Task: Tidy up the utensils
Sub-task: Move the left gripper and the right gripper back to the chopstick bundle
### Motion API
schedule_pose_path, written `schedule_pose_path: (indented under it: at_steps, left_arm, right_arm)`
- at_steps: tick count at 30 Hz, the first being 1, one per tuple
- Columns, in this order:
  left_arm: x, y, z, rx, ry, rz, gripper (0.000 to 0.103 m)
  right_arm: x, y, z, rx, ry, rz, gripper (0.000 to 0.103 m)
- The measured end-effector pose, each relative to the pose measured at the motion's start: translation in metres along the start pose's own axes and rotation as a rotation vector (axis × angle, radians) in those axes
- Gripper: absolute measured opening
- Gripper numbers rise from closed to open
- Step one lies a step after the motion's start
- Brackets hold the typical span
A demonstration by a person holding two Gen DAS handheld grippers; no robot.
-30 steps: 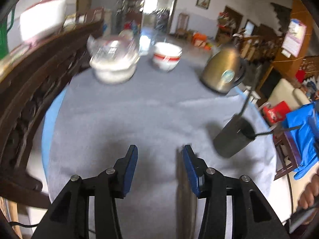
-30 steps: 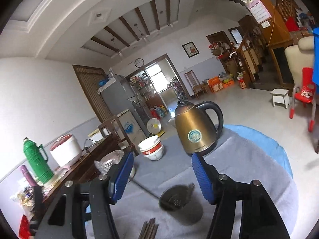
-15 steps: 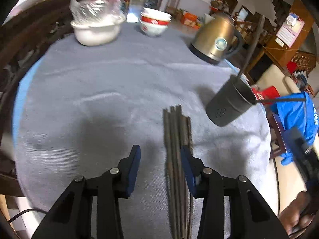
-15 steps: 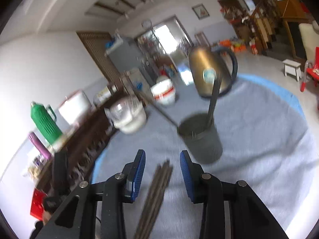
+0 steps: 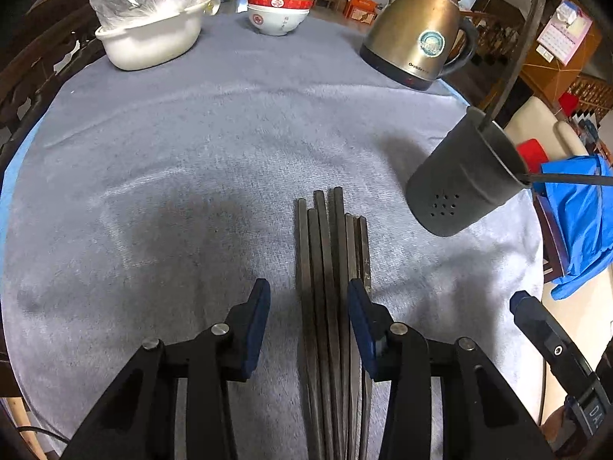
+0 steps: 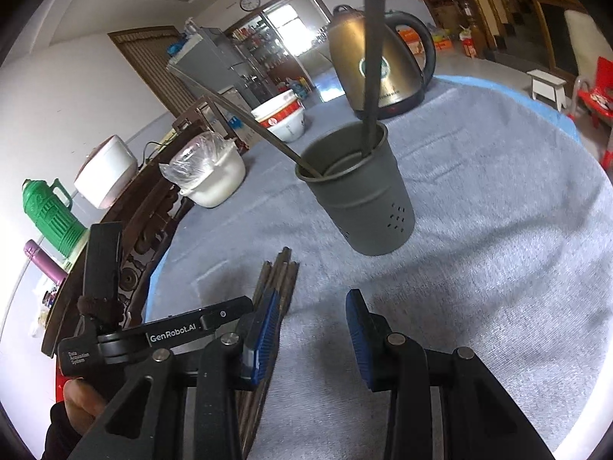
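Observation:
A bundle of several dark chopsticks [image 5: 329, 253] lies on the grey cloth [image 5: 172, 134]. My left gripper [image 5: 308, 299] is open and straddles the near part of the bundle; its pads do not press on it. A dark grey holder cup [image 5: 463, 180] stands to the right with two chopsticks leaning in it. In the right wrist view, my right gripper [image 6: 312, 314] is open over bare cloth with nothing between its fingers. The chopstick bundle [image 6: 281, 276] lies just left of its left finger, and the holder [image 6: 356, 188] stands straight ahead.
A brass kettle [image 5: 417, 34], stacked red-and-white bowls [image 5: 277, 7] and a white basin under plastic wrap [image 5: 149, 34] stand along the far side. A dark wooden sideboard [image 6: 153, 222] borders the table's left. A blue cloth [image 5: 578, 222] hangs off to the right.
Both grippers have come down toward the table and tipped downward. The left one now straddles the chopsticks. The right gripper's jaws have narrowed.

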State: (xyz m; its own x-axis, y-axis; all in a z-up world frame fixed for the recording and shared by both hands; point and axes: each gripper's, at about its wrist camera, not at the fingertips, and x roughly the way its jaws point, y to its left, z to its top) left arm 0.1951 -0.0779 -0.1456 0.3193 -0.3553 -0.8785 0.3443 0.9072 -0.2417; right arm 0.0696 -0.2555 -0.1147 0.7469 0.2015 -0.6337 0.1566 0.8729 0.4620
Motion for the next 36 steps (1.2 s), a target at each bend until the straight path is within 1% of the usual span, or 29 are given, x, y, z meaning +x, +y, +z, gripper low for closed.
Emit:
schedule_pose_path:
  at_steps: [1, 3, 4, 5, 7, 9, 13, 14, 18, 24, 29, 34, 36]
  left_arm:
    - [0.002, 0.001, 0.0, 0.0, 0.005, 0.003, 0.041]
    - [0.007, 0.004, -0.002, -0.007, 0.02, -0.001, 0.03]
    - [0.01, 0.005, -0.002, -0.011, 0.03, -0.004, 0.028]
    - [0.011, 0.007, -0.003, -0.016, 0.025, -0.01, 0.028]
    - [0.01, 0.011, -0.003, -0.018, 0.018, -0.016, 0.024]
    - [0.009, 0.014, -0.003, -0.018, 0.016, -0.027, 0.014]
    - [0.005, 0.022, -0.005, -0.02, 0.003, -0.047, 0.011]
    - [0.004, 0.024, -0.005, -0.021, 0.001, -0.046, 0.008]
    - [-0.001, 0.038, -0.008, -0.042, -0.003, -0.063, 0.006]
    - [-0.004, 0.059, -0.007, -0.072, -0.013, -0.048, 0.006]
    - [-0.013, 0.068, -0.006, -0.084, -0.03, -0.064, 0.006]
    - [-0.023, 0.07, -0.003, -0.077, -0.063, -0.098, 0.006]
    - [-0.023, 0.071, -0.001, -0.072, -0.062, -0.103, 0.006]
  right_arm:
    - [0.002, -0.001, 0.0, 0.001, 0.003, -0.003, 0.04]
    - [0.002, -0.001, 0.001, 0.005, 0.009, -0.005, 0.04]
    - [0.003, -0.001, 0.001, 0.005, 0.01, -0.008, 0.04]
    - [0.004, -0.001, 0.001, 0.004, 0.012, -0.011, 0.04]
    - [0.005, 0.0, 0.001, 0.004, 0.016, -0.014, 0.04]
    - [0.009, 0.002, 0.001, 0.004, 0.023, -0.017, 0.04]
    - [0.02, 0.008, 0.001, -0.007, 0.047, -0.036, 0.04]
    - [0.023, 0.01, 0.001, -0.014, 0.053, -0.042, 0.04]
    - [0.042, 0.022, 0.003, -0.038, 0.089, -0.063, 0.04]
    - [0.074, 0.036, 0.004, -0.033, 0.147, -0.098, 0.04]
    - [0.085, 0.042, 0.009, -0.018, 0.148, -0.118, 0.04]
    - [0.088, 0.037, 0.014, 0.016, 0.138, -0.145, 0.04]
    - [0.09, 0.034, 0.015, 0.025, 0.138, -0.148, 0.04]
